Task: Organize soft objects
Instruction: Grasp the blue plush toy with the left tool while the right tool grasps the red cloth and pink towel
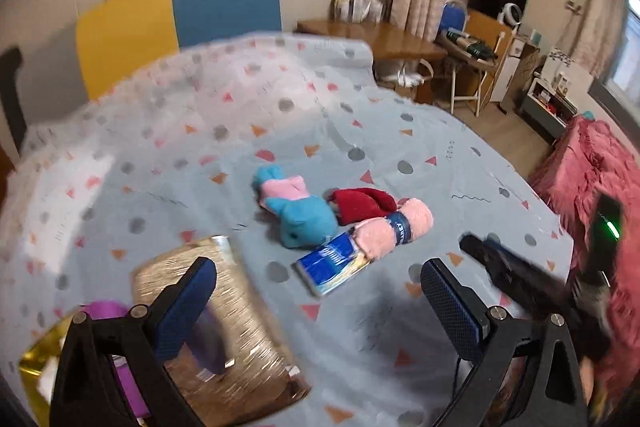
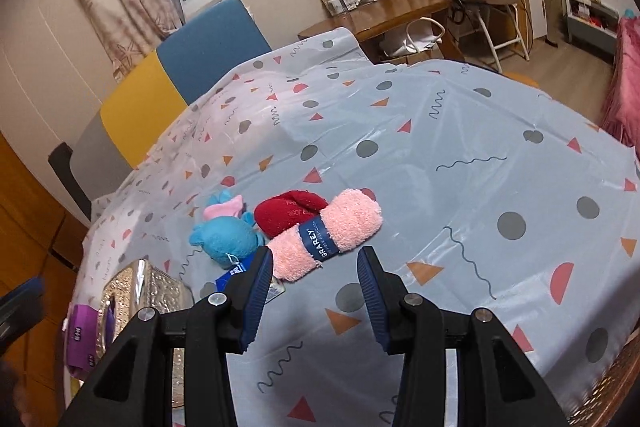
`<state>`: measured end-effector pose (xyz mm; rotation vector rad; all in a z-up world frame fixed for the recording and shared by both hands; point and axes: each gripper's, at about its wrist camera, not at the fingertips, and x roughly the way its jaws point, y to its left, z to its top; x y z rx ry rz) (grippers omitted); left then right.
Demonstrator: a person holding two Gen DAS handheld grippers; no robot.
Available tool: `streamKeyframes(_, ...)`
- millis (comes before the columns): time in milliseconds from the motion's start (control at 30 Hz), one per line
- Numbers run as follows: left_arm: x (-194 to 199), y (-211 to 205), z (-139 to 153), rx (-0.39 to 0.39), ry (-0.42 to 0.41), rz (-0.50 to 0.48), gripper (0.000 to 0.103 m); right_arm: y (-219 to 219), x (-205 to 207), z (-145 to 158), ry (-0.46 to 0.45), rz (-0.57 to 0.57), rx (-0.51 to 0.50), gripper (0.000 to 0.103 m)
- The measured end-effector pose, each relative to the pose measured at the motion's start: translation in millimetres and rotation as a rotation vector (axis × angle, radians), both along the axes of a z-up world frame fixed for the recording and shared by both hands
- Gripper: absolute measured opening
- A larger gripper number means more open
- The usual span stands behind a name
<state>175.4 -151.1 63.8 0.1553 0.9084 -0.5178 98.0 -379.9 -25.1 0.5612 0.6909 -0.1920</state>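
Observation:
A rolled pink towel (image 2: 328,235) with a blue band lies on the patterned tablecloth (image 2: 460,155), next to a red soft item (image 2: 290,213) and a blue and pink plush toy (image 2: 226,233). My right gripper (image 2: 316,267) is open and empty, just short of the towel's near end. In the left wrist view the towel (image 1: 396,229), red item (image 1: 362,205) and plush toy (image 1: 298,213) lie ahead of my left gripper (image 1: 320,287), which is open and empty above the cloth. A gold box (image 1: 224,323) with a purple item (image 1: 120,359) inside sits under its left finger.
A blue flat packet (image 1: 334,267) lies beside the towel. The right gripper's arm (image 1: 532,287) shows at the right of the left view. A pink blanket (image 1: 592,195) lies right of the table. Yellow and blue chairs (image 1: 176,23) stand behind it.

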Motion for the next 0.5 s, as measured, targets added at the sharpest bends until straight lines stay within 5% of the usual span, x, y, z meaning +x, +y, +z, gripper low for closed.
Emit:
streamKeyframes(367, 101, -60, -87, 0.047, 0.243, 0.164, 0.094, -8, -1, -4, -0.017, 0.017, 0.091, 0.044)
streamKeyframes(500, 118, -69, -110, 0.093, 0.270, 0.198, 0.089, -11, -3, -5, -0.032, 0.017, 0.126, 0.044)
